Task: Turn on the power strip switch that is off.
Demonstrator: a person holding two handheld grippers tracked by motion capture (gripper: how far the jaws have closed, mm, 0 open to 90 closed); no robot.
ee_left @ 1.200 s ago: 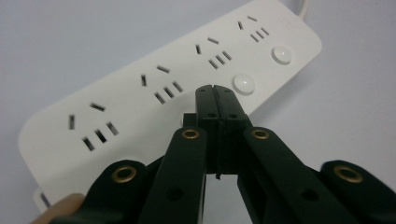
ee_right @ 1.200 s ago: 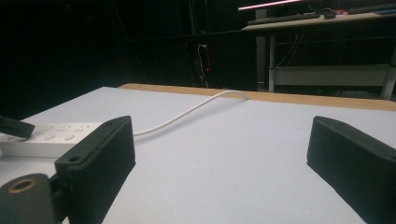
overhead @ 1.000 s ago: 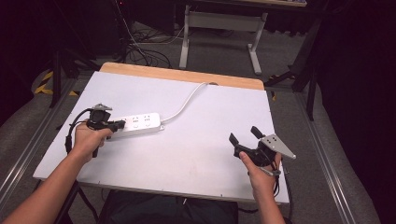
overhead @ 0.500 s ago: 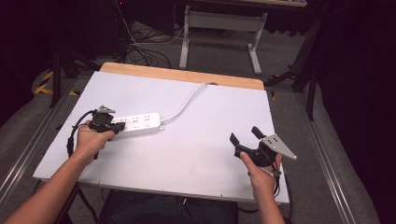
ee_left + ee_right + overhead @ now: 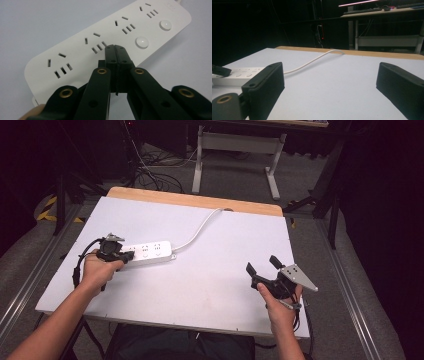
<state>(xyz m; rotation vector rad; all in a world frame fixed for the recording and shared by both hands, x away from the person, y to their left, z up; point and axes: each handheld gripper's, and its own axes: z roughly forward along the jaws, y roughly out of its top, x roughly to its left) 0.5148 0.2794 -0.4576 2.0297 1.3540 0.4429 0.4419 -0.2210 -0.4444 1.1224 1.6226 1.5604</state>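
A white power strip (image 5: 150,252) lies on the left half of the white table (image 5: 210,285), and its white cable (image 5: 200,230) curves off to the far wooden edge. My left gripper (image 5: 117,254) is over the strip's left end. In the left gripper view it (image 5: 115,48) is shut with nothing between the jaws, its tips just above the power strip (image 5: 75,53) near a round button (image 5: 142,42); I cannot tell if they touch. My right gripper (image 5: 262,265) is held open and empty near the front right. In its own view the right gripper (image 5: 332,75) faces the power strip (image 5: 237,75) and the cable (image 5: 312,62).
The table's far edge is a bare wooden band (image 5: 200,200). Beyond it stand a desk frame (image 5: 235,150) and loose floor cables (image 5: 150,170) in a dark room. Metal rails (image 5: 360,310) run along the floor at both sides.
The left gripper has dipped very slightly at the strip's left end. The right gripper has stayed where it was.
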